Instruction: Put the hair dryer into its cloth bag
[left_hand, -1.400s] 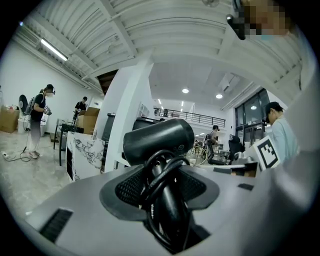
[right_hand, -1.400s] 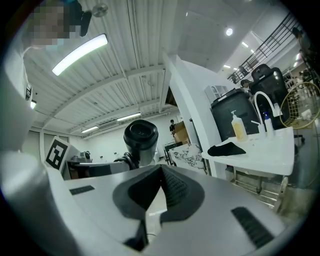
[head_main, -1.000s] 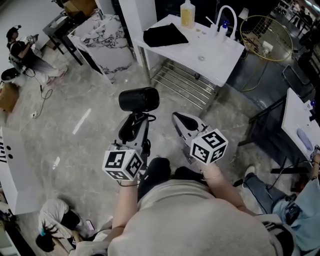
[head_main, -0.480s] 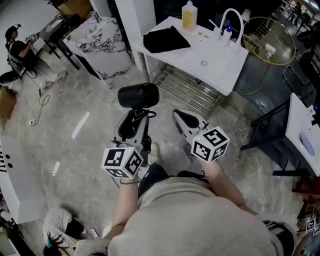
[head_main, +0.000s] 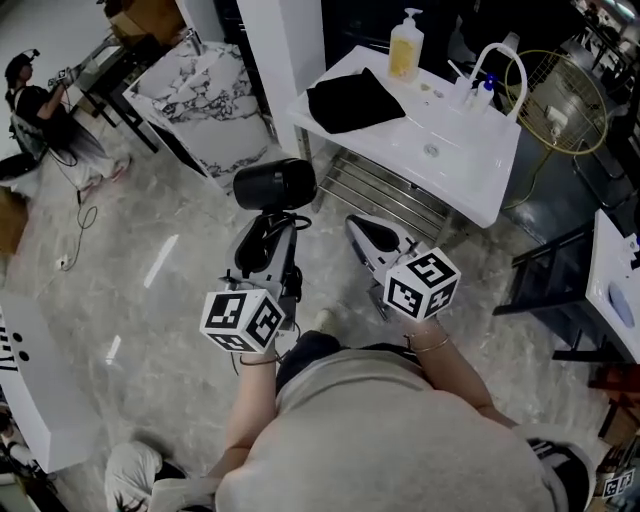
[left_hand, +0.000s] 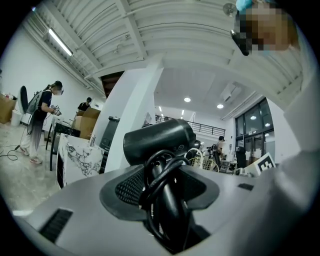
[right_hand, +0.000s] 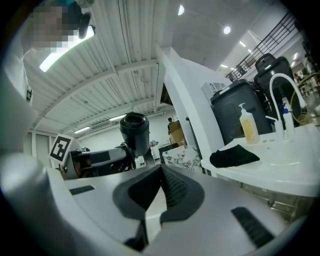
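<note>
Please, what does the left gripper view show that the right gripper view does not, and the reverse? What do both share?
Only the left gripper view: the black hair dryer seen with its cord-wrapped handle clamped in the left gripper, and a standing person with a backpack. Only the right gripper view: the right gripper, shut and empty; the black cloth bag, yellow pump bottle and curved white faucet on the white sink counter. Both: the hair dryer's barrel and the white marbled cabinet.
</note>
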